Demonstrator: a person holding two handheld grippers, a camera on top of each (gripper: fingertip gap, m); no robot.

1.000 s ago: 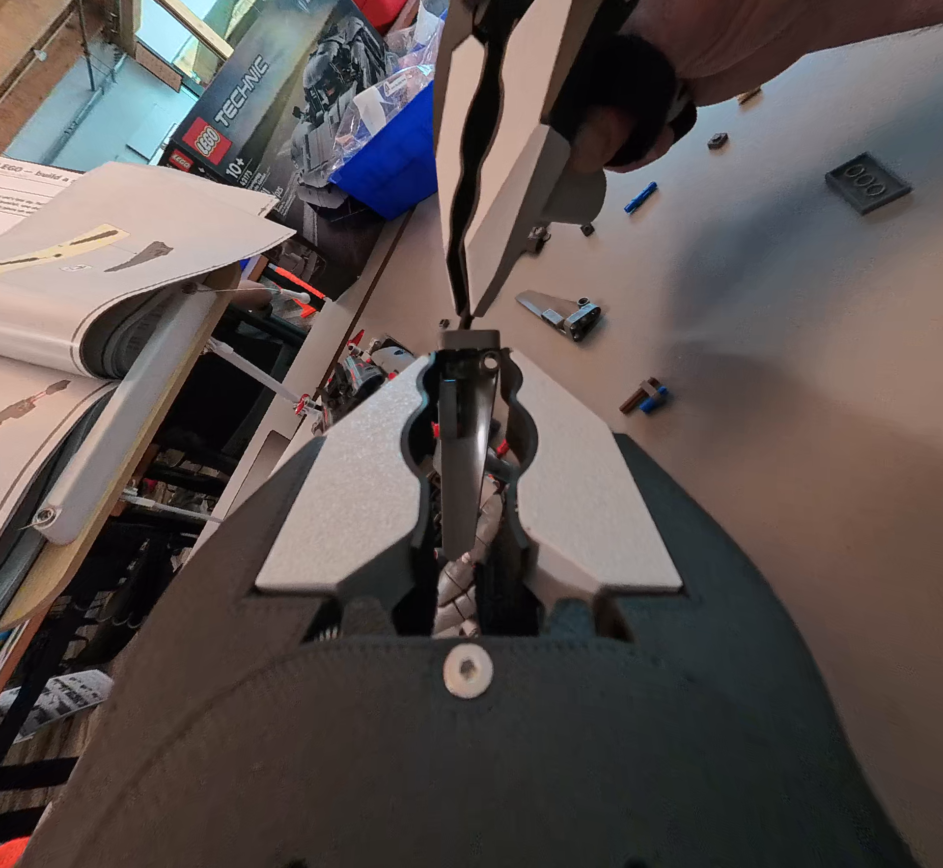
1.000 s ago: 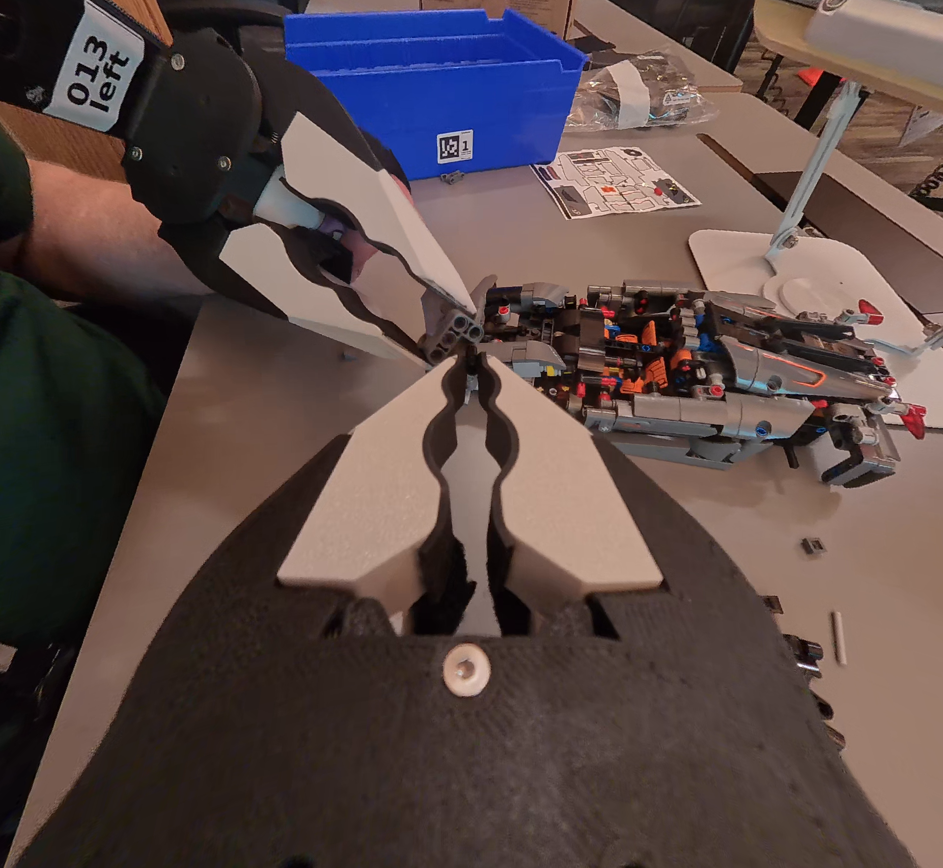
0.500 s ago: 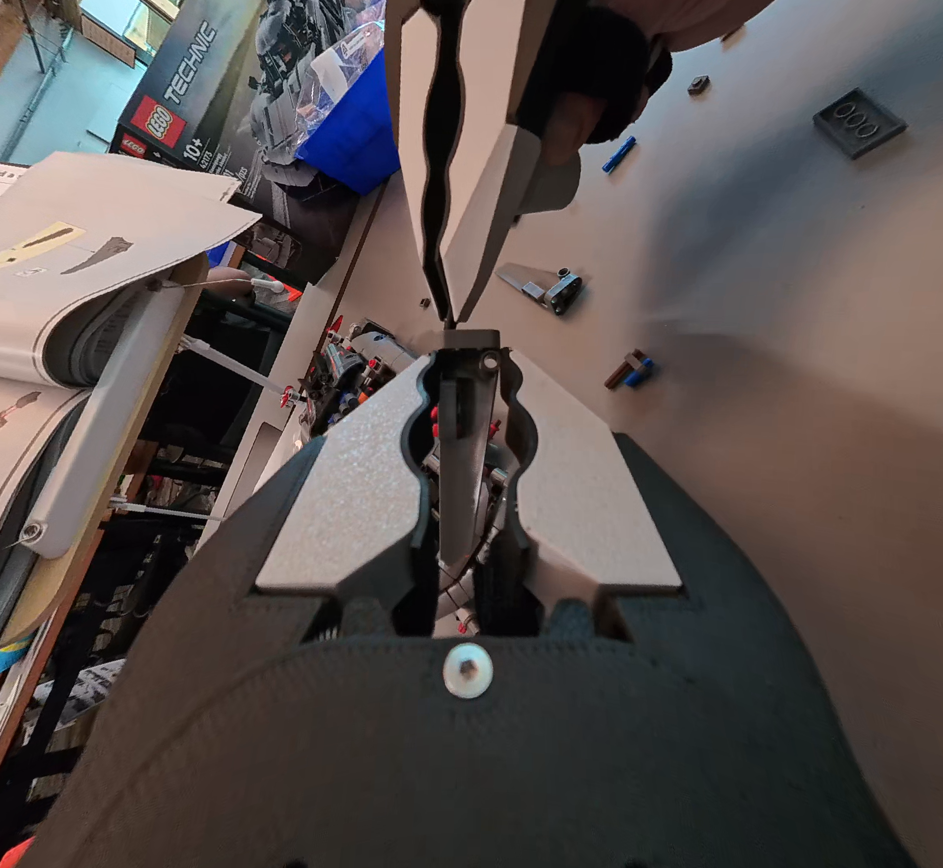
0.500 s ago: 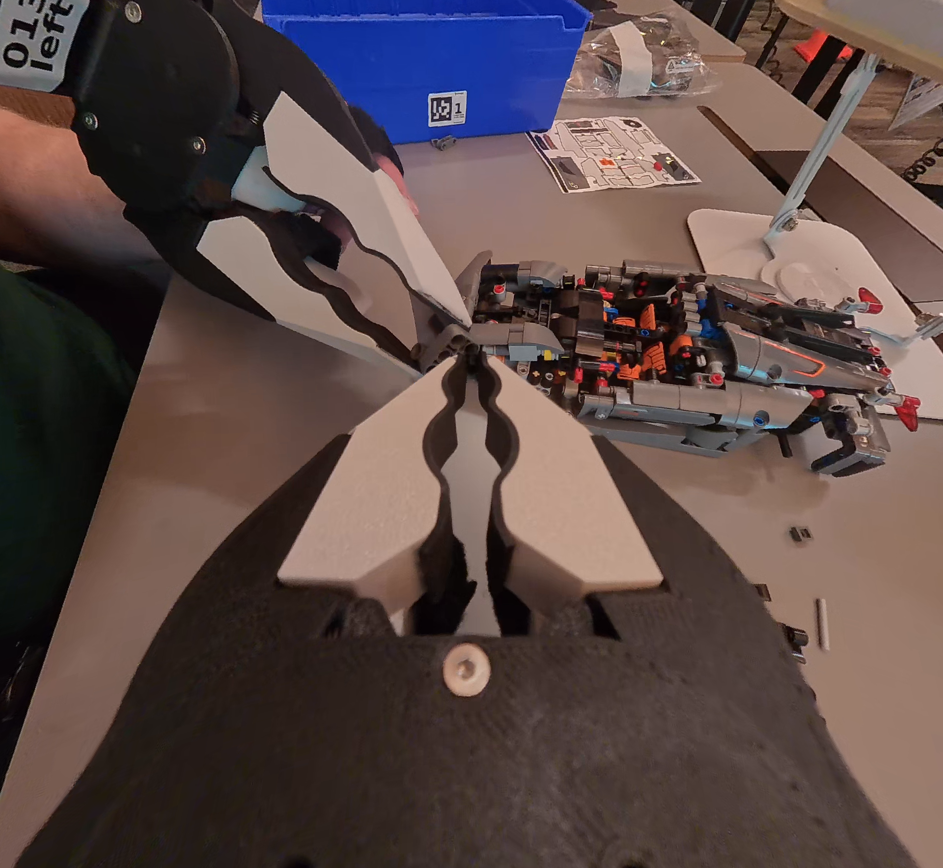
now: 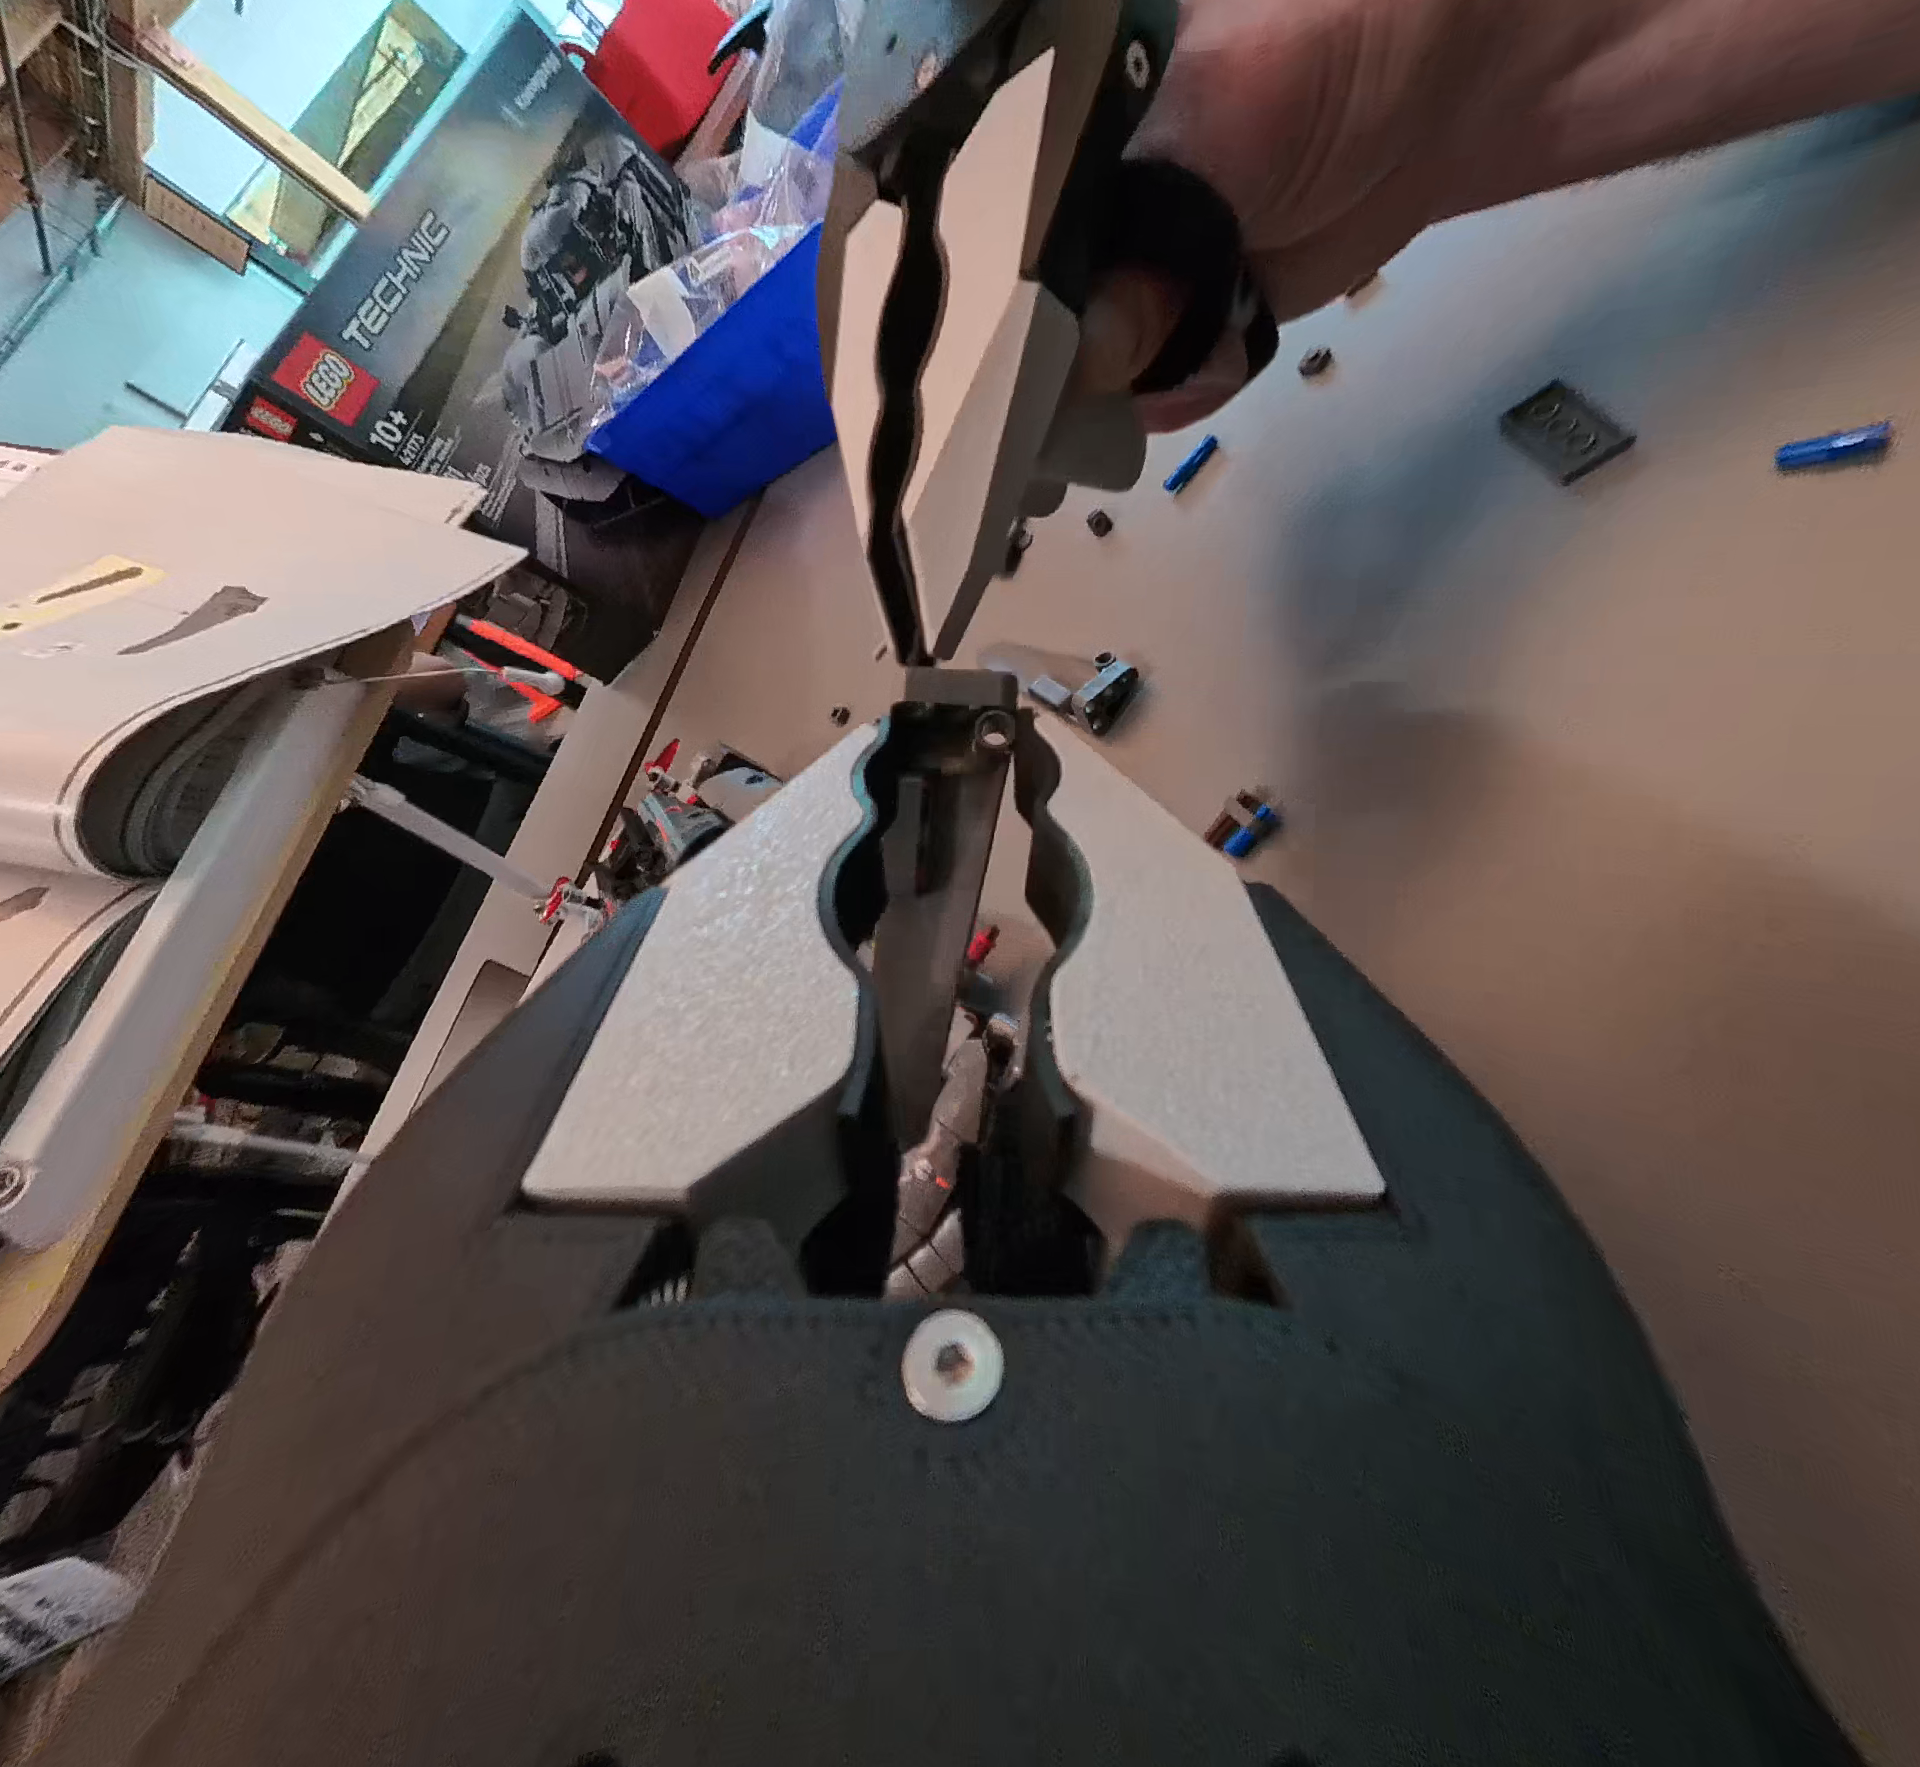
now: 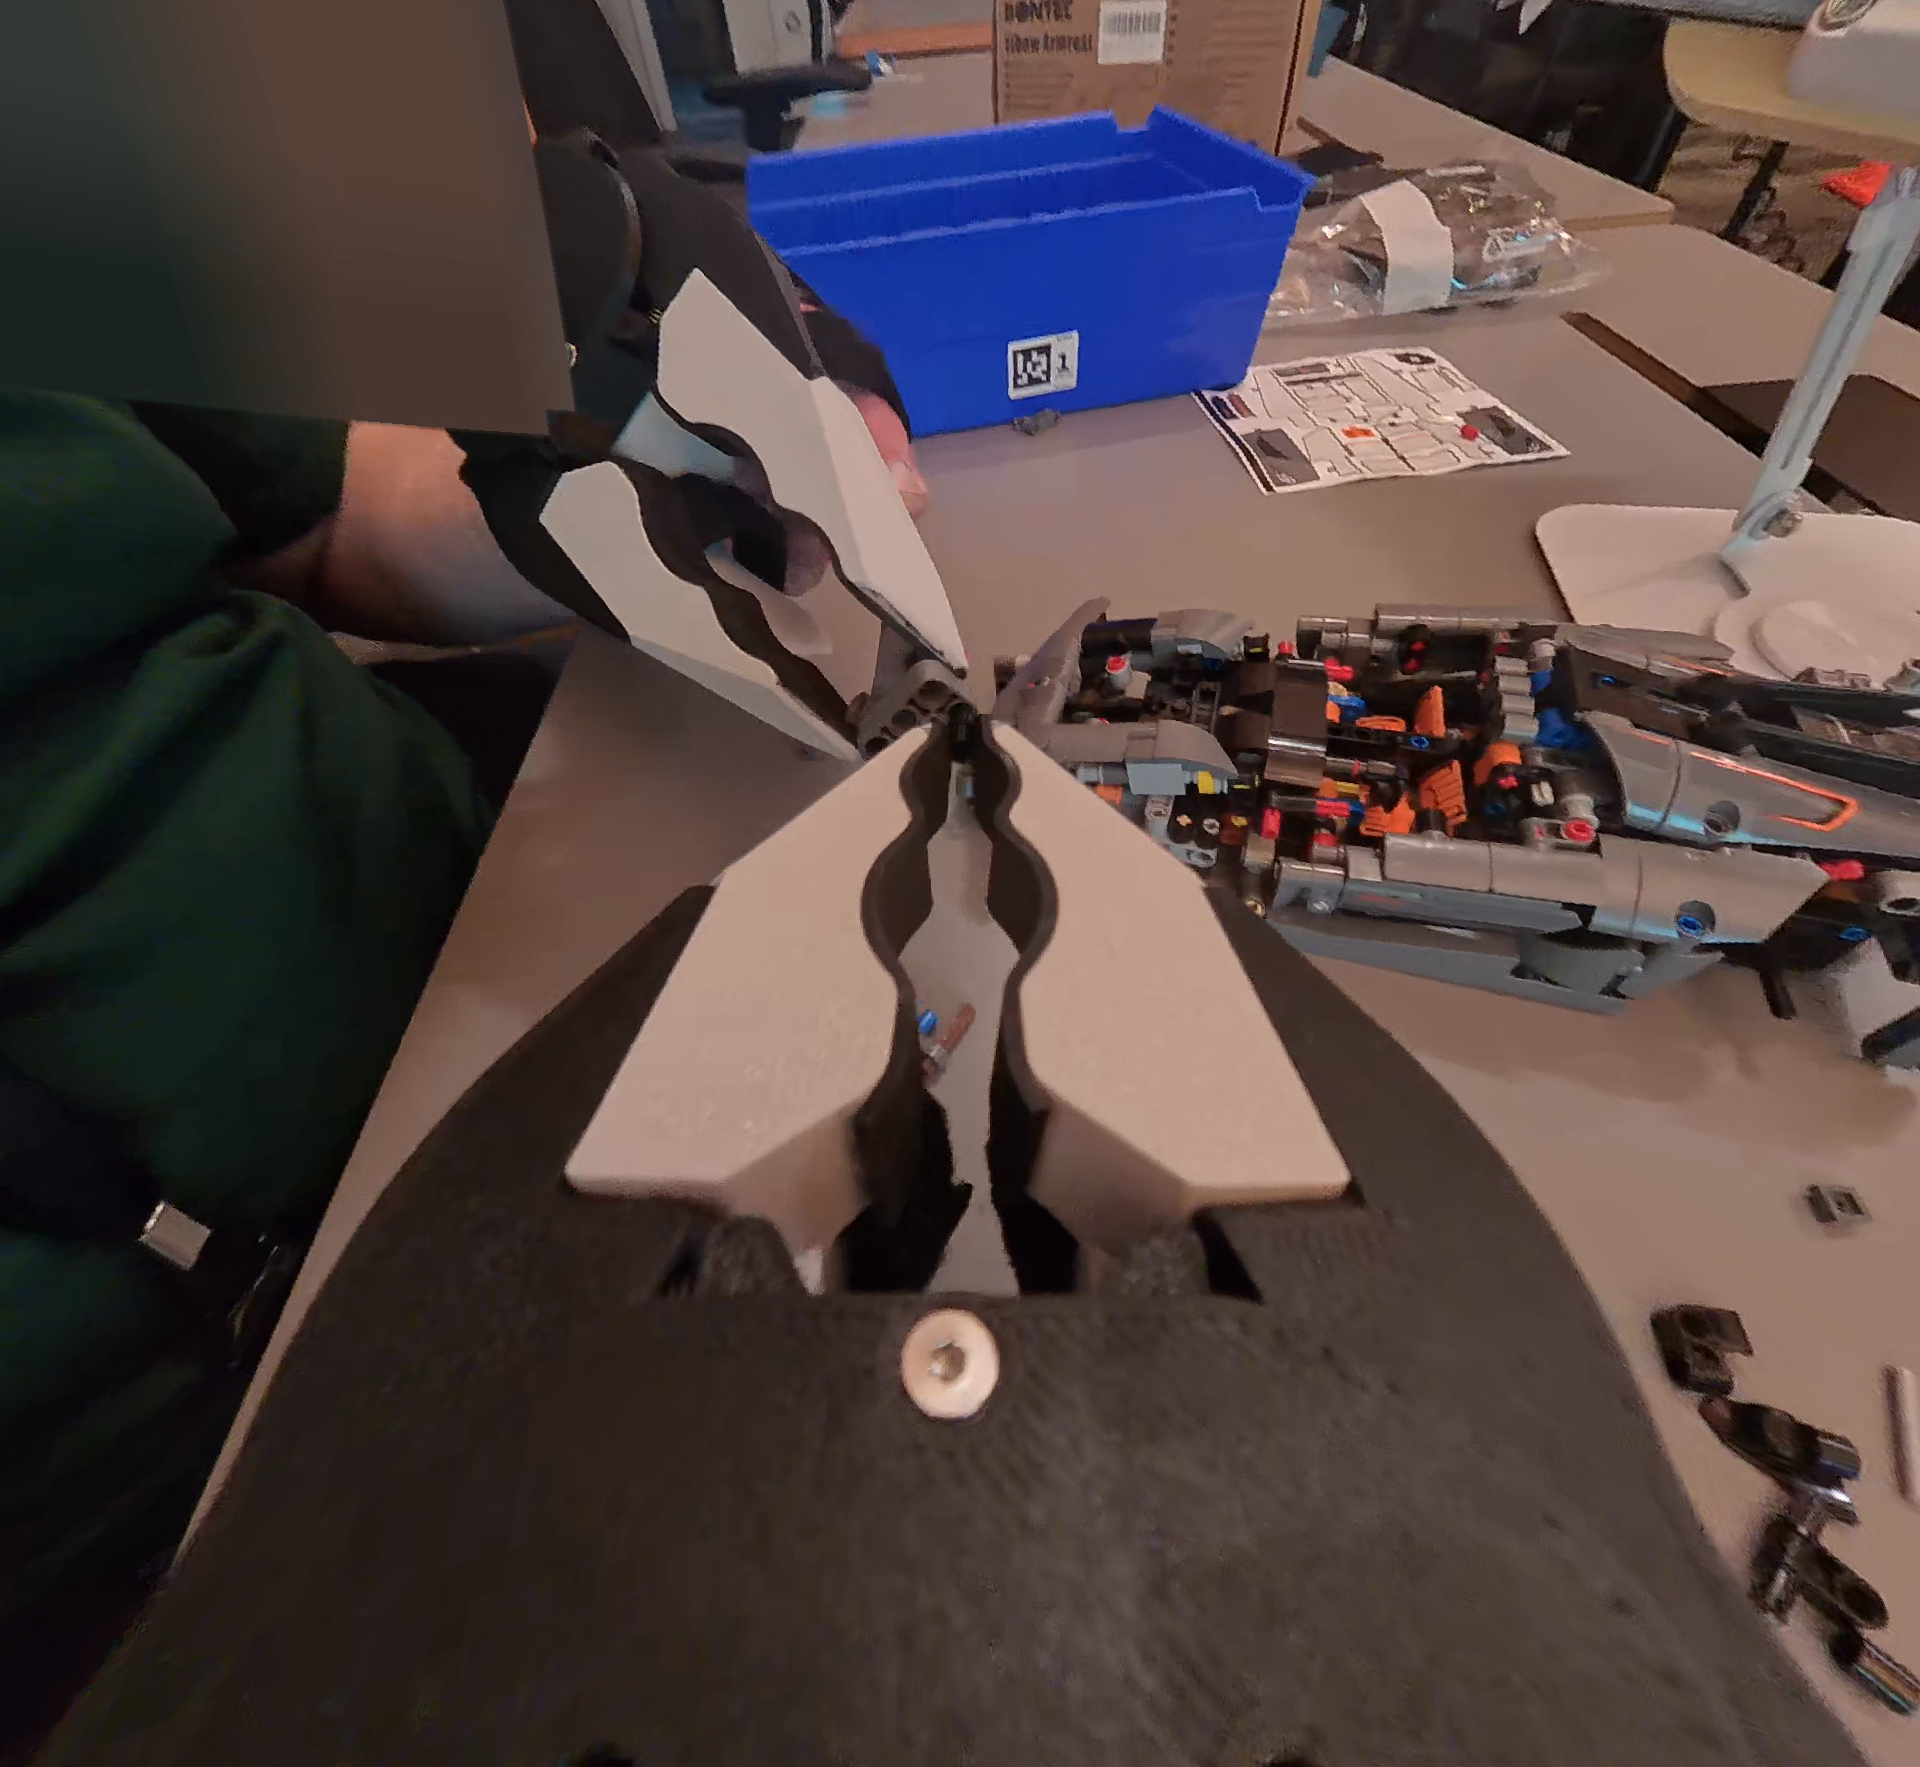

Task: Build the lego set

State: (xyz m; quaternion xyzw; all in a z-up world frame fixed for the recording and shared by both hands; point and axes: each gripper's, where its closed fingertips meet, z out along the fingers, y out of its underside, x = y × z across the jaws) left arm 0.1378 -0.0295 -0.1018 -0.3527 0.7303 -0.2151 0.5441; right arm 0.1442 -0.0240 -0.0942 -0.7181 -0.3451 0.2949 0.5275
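The left gripper (image 5: 951,730) is clamped on a grey panel (image 5: 940,896), holding it off the table (image 5: 1558,886). The right gripper (image 6: 961,730) pinches a small dark pin at its tips, pressed against the panel's holed end (image 6: 909,704). This looks like a pin being seated before the panel joins the model (image 6: 1455,782), which lies just beyond the tips, largely built. Loose parts (image 6: 1787,1468) lie near on the table, so work is left.
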